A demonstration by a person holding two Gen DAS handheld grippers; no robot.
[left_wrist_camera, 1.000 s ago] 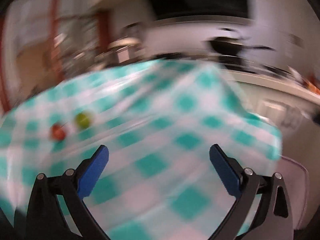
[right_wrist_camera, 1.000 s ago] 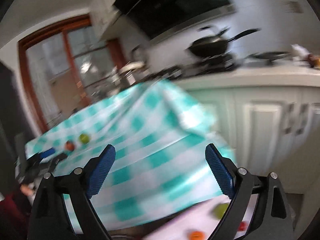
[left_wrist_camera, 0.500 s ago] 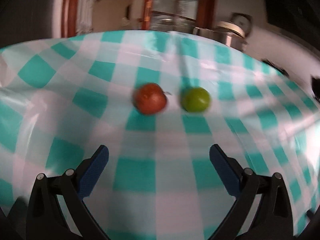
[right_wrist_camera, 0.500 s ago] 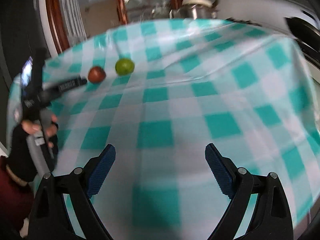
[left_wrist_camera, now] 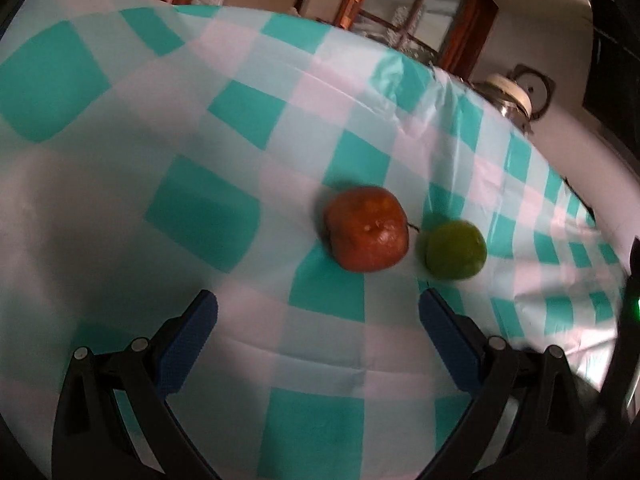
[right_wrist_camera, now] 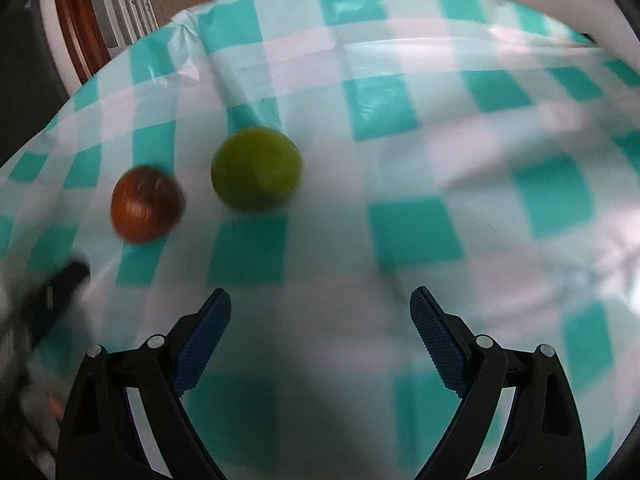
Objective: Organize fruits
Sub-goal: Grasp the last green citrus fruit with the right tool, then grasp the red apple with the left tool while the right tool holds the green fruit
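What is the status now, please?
Left hand-held gripper open, empty; right hand-held gripper open, empty. Red fruit and green fruit side by side on checkered cloth. Nothing blocking.

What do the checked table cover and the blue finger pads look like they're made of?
The teal-and-white checked table cover looks like thin plastic sheeting: glossy highlights and sharp creases. The blue pads on the right gripper look like moulded rubber or plastic, matte, with a fine raised grid; which one is unclear.
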